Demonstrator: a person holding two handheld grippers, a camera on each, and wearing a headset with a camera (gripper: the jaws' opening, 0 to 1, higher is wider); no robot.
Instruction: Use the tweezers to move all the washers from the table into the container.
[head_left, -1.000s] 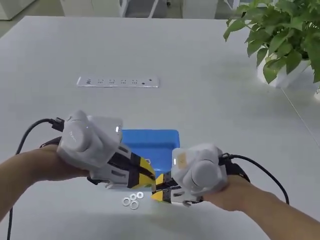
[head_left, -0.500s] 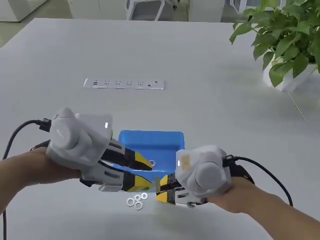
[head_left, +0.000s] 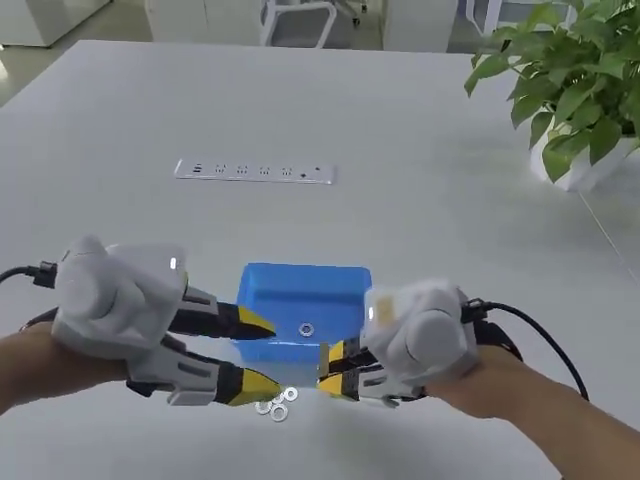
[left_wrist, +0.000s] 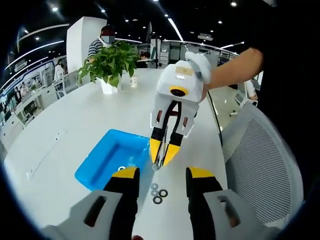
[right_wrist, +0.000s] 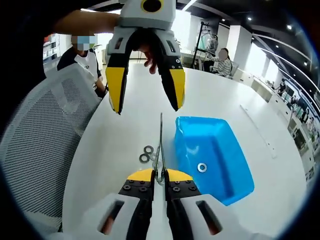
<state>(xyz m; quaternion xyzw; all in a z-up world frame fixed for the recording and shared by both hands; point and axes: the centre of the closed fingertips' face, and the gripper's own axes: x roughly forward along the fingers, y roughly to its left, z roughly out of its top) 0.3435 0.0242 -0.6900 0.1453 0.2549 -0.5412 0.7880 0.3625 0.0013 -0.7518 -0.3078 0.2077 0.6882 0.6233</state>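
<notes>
The right gripper (right_wrist: 159, 175) has its jaws pressed together on the tweezers (right_wrist: 161, 140), which stick out forward as a thin pair of metal blades; the left gripper (left_wrist: 162, 174) faces it from the left with its jaws spread wide and nothing between them; in the head view the two grippers point at each other, close together, low over the white surface (head_left: 420, 200)

Three washers (left_wrist: 157, 193) lie in a tight cluster on the surface, just near of the near edge of the blue container (head_left: 300, 290) and between the two grippers; the tweezers' blades run just beside the cluster in the right gripper view, while in the left gripper view their tips sit a little short of it; I cannot tell whether they touch a washer

One more washer (right_wrist: 202, 167) lies flat on the floor of the container, toward its near side; the container is a shallow rectangular tray and sits just far of the grippers

Farther off on the surface lie a white power strip (head_left: 255, 171), left of centre, and a potted plant (head_left: 570, 90) at the far right; a mesh chair (right_wrist: 45, 115) stands at the near edge of the surface
</notes>
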